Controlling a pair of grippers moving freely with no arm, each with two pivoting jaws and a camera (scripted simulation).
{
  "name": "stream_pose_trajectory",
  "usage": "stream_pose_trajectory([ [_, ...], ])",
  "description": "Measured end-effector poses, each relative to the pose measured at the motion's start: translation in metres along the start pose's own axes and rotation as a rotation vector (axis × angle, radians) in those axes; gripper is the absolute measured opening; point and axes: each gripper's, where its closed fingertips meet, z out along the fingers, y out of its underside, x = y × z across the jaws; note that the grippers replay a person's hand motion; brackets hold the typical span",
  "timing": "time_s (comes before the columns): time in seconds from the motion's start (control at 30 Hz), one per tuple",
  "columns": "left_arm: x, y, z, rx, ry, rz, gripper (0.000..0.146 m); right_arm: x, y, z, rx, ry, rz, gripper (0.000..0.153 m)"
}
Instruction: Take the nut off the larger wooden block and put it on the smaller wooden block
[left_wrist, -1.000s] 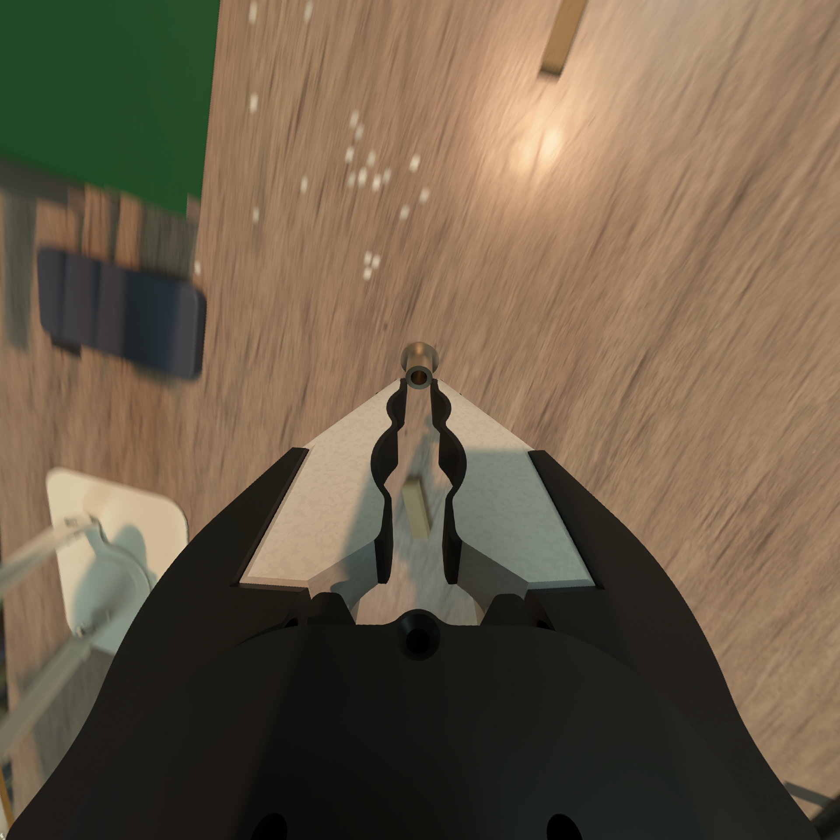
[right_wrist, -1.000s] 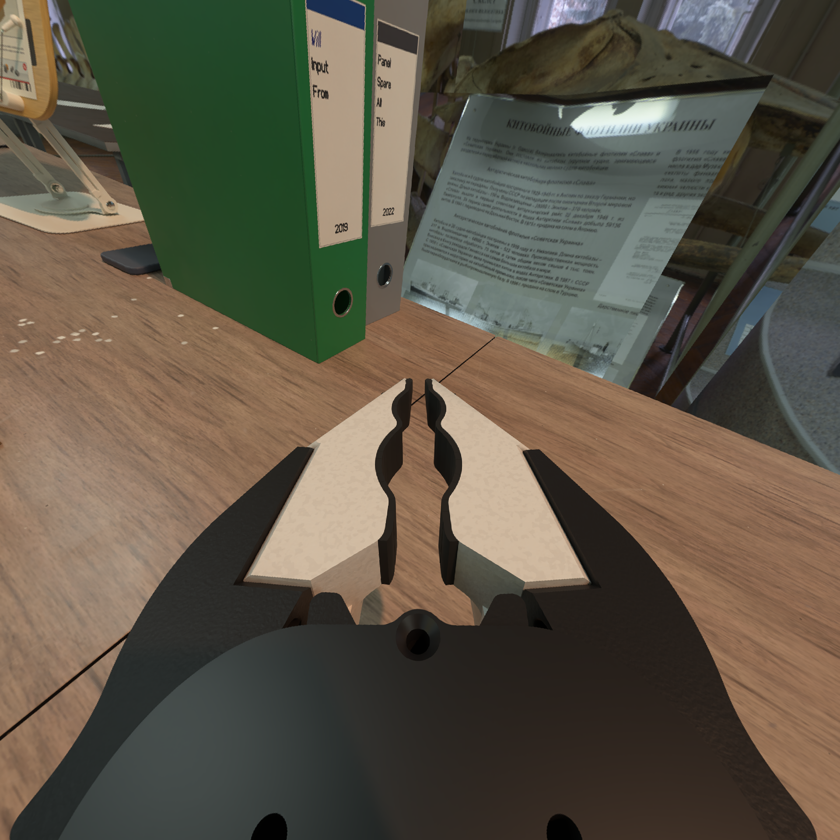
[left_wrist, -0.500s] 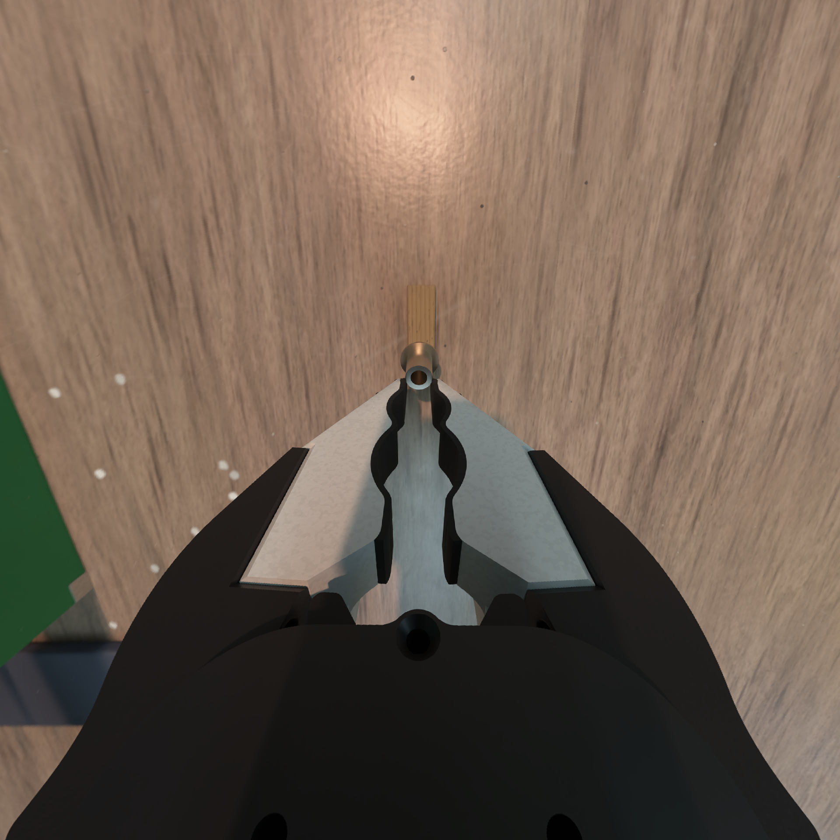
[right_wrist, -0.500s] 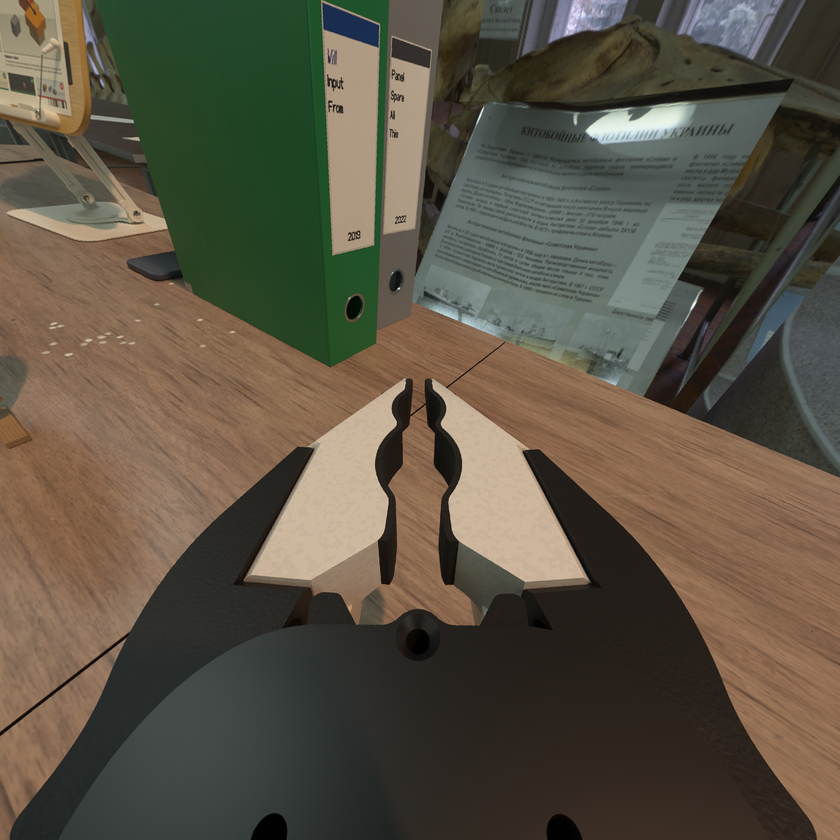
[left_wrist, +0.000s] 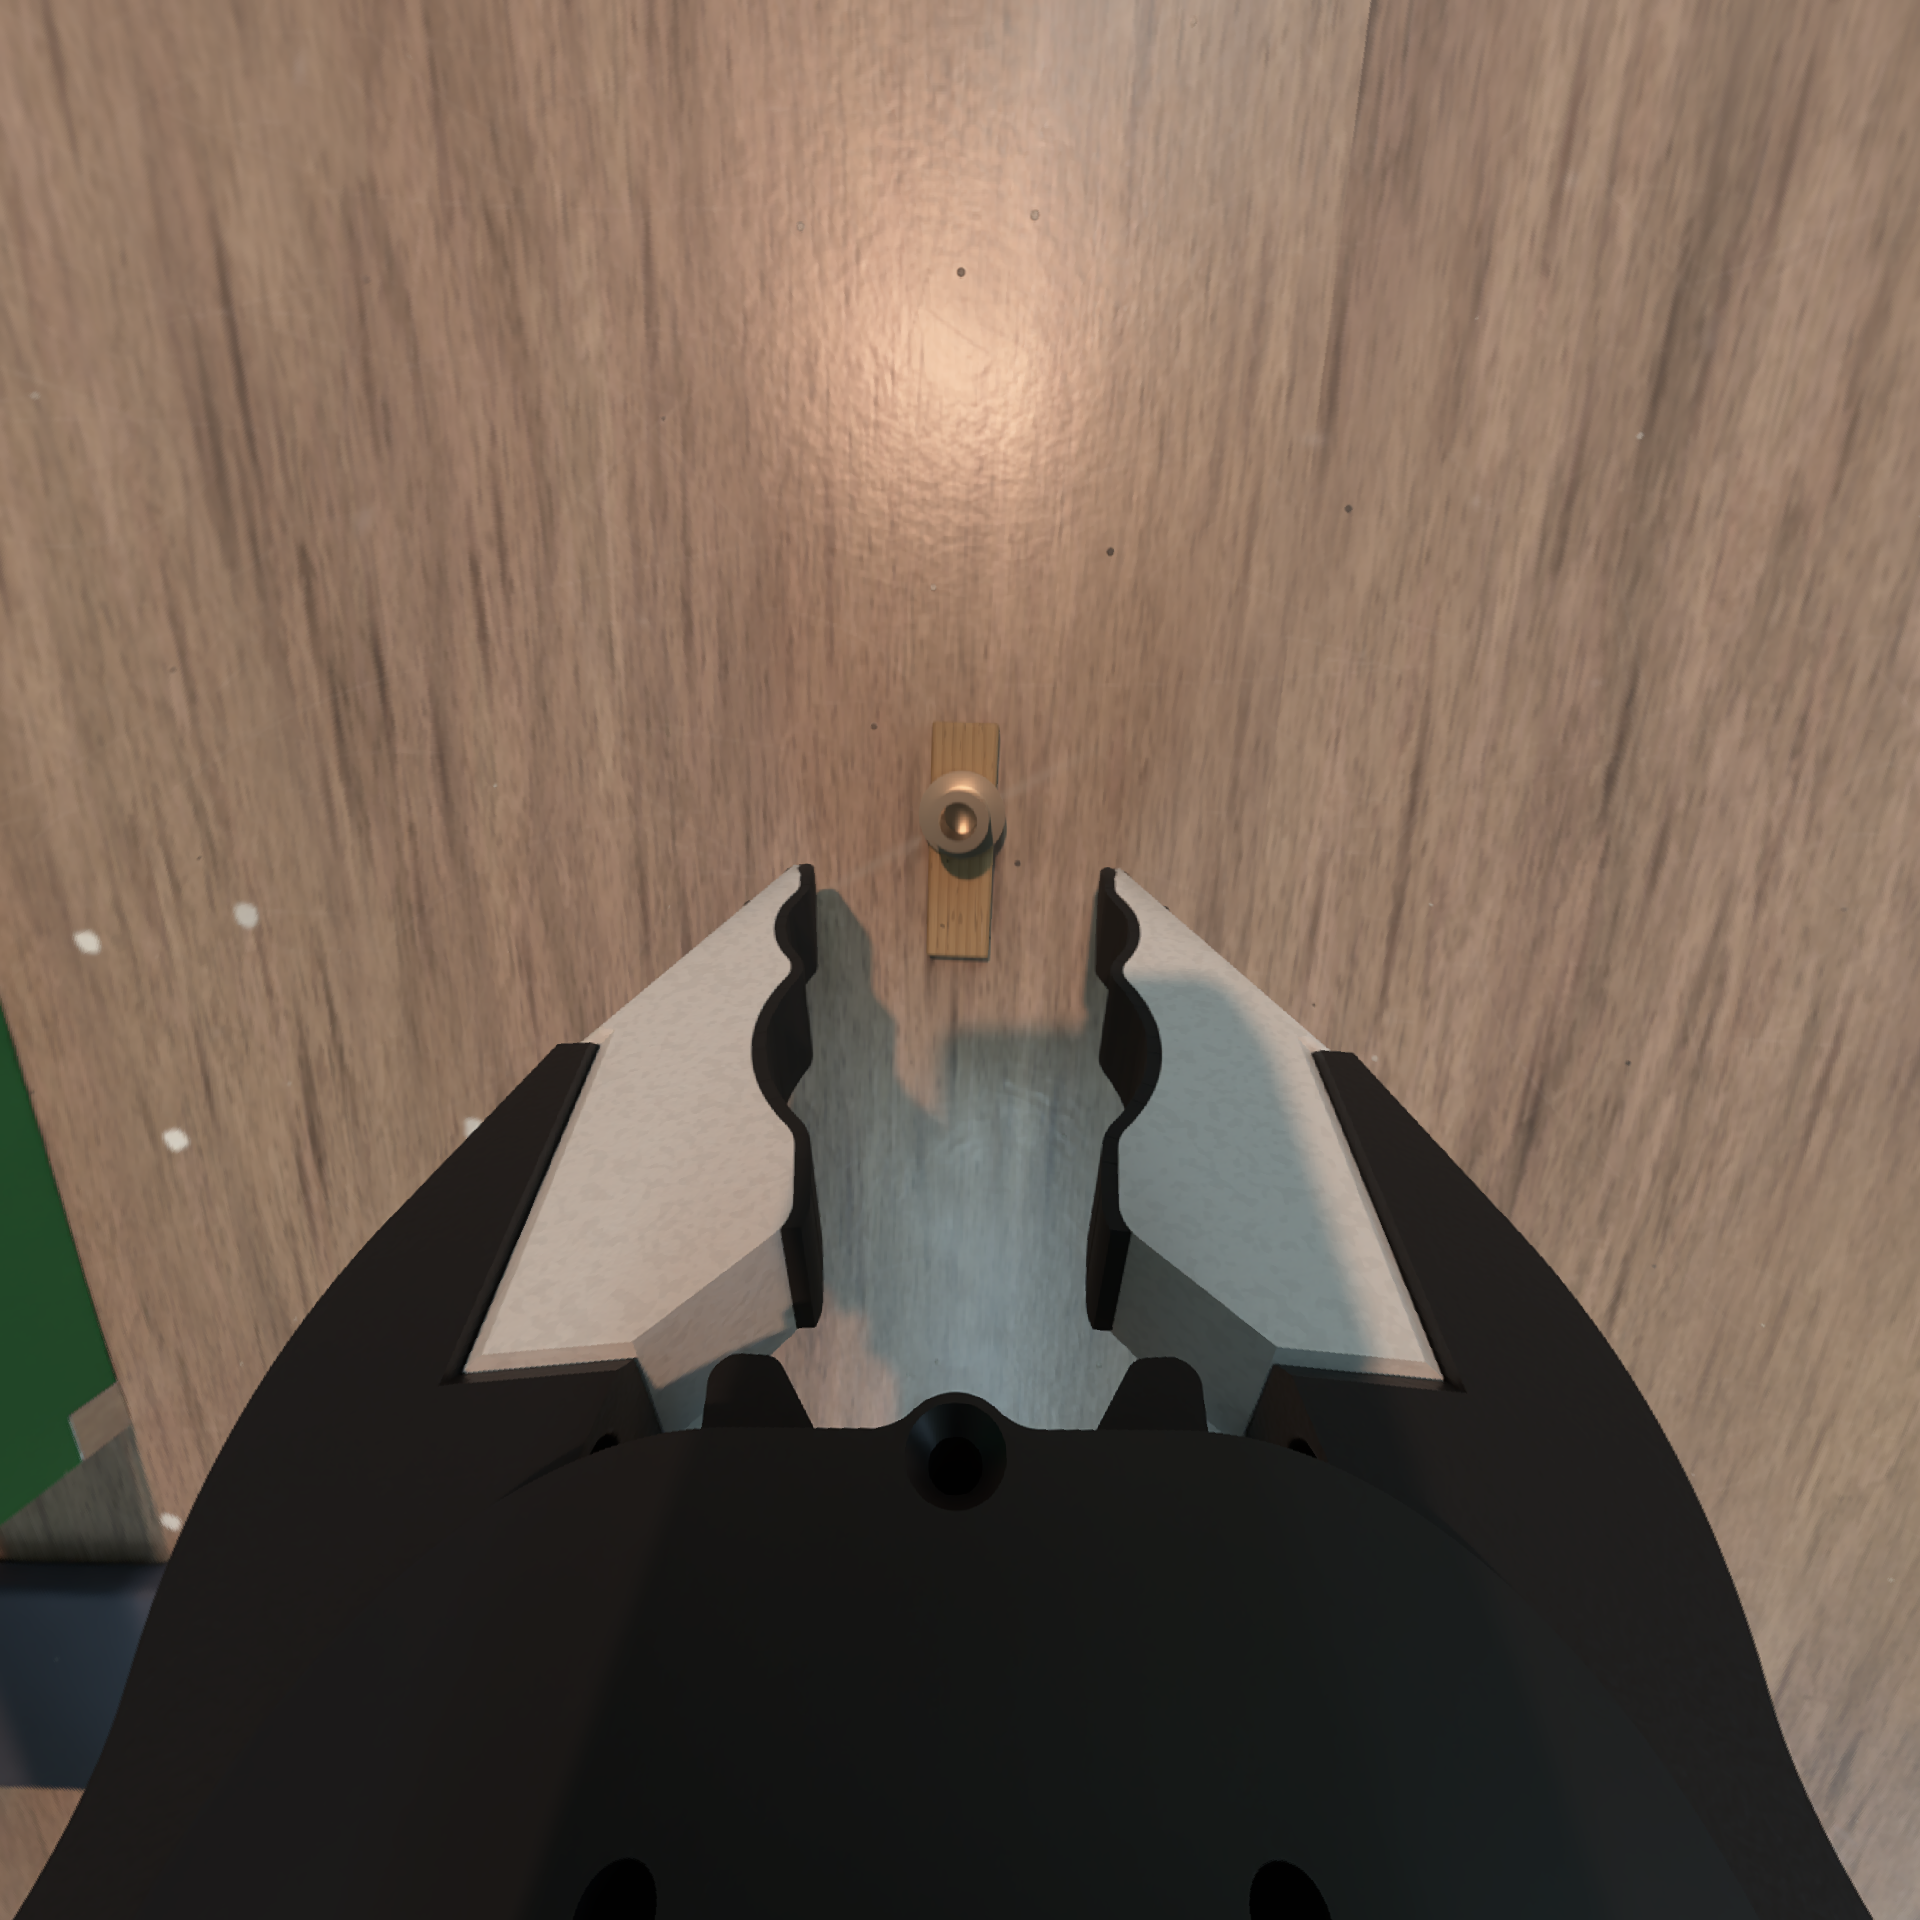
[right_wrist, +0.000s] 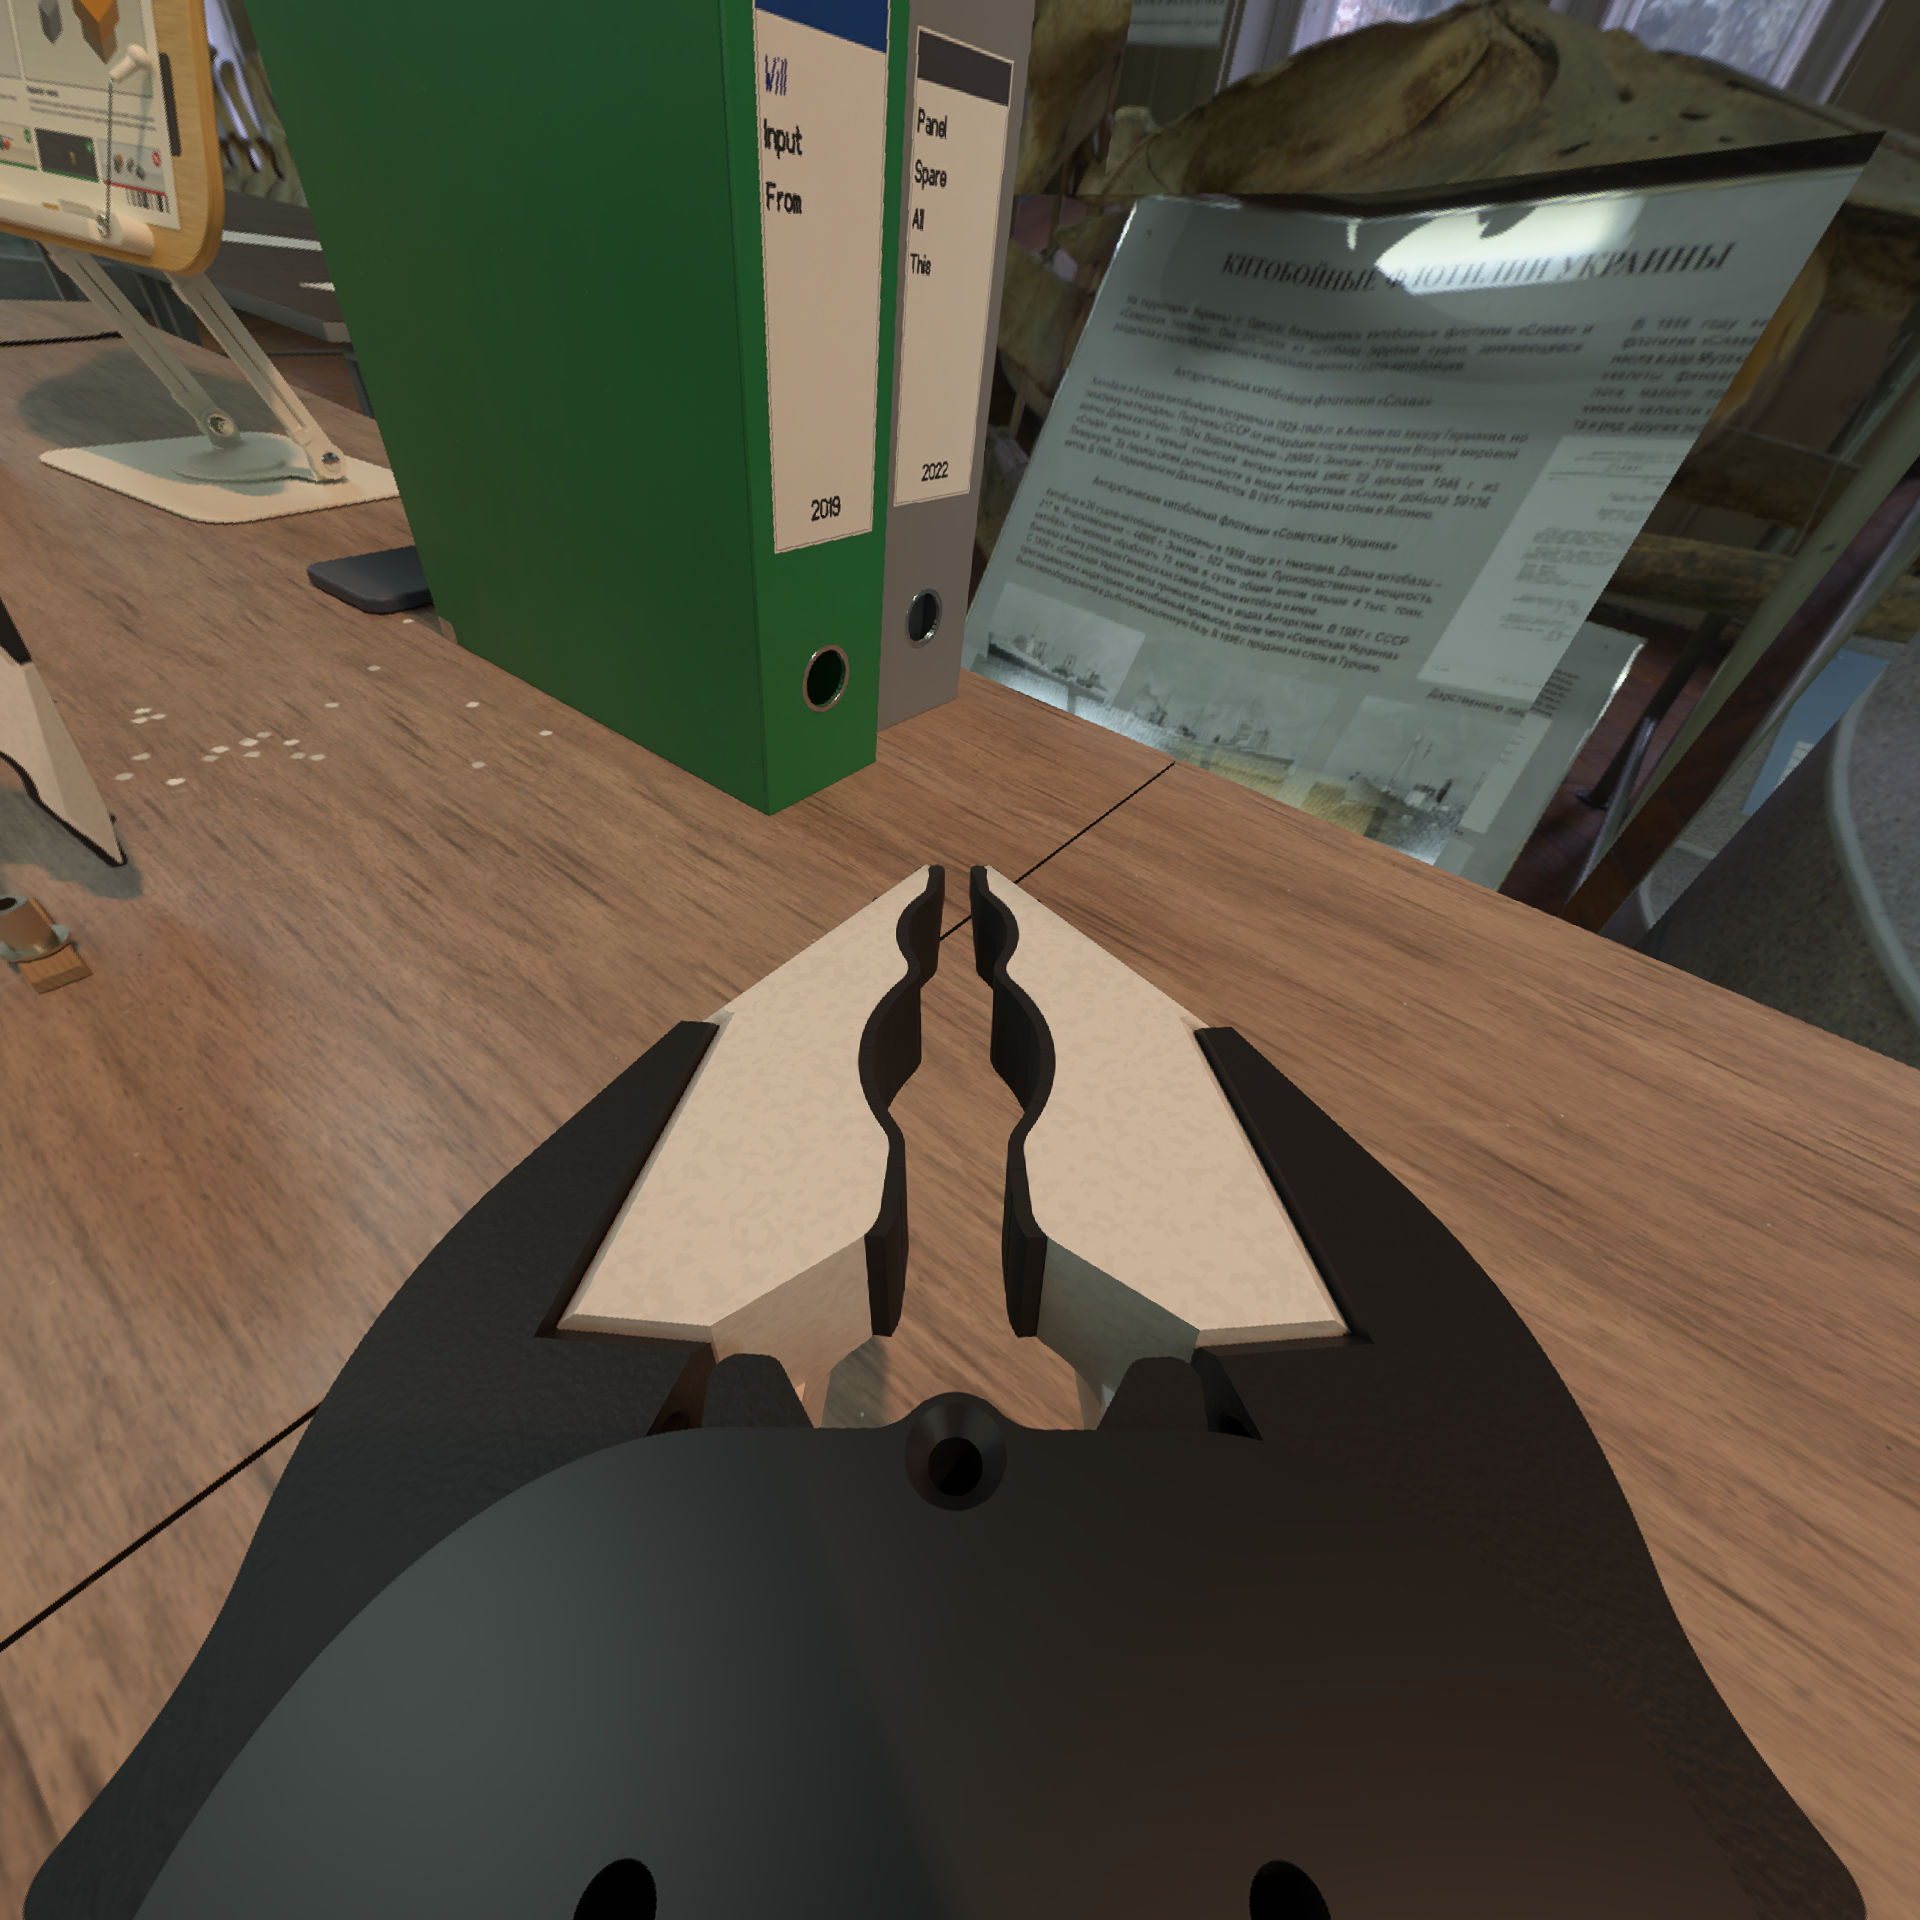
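One nut (left_wrist: 963, 822) on small wooden block (left_wrist: 961, 914), left gripper (left_wrist: 956, 883) fingers spread, right gripper (right_wrist: 956, 883) nearly closed, empty.

Wood-grain tabletop (right_wrist: 1351, 1091), dark seam running toward 1 o'clock. Green binder (right_wrist: 582, 343) upright at 11 o'clock; grey binder (right_wrist: 951, 364) touching its right side. Glossy printed placard (right_wrist: 1351, 499) leaning at 1 o'clock. Dark flat pad (right_wrist: 369, 578) behind green binder. Tablet stand (right_wrist: 208, 457) at 10 o'clock. White crumbs (right_wrist: 239, 748) scattered at 9 o'clock.
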Motion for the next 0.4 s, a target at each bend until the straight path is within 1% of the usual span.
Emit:
stream_pose_trajectory([
  [0.1, 0.0, 0.002, -0.017, 0.045, -0.024, -0.02, 0.062, 0.0, -0.001, 0.0, 0.002, 0.0, -0.002, 0.005],
  [0.23, -0.002, 0.009, -0.06, 0.152, -0.082, -0.076, 0.068, -0.001, 0.001, 0.0, -0.003, -0.002, 0.001, 0.005],
  [0.33, -0.003, 0.026, -0.093, 0.198, -0.145, -0.125, 0.07, -0.001, 0.002, 0.001, -0.007, 0.0, 0.001, 0.005],
  [0.4, -0.006, 0.045, -0.112, 0.175, -0.211, -0.156, 0.07, -0.001, 0.002, 0.001, -0.007, 0.002, -0.002, 0.005],
])
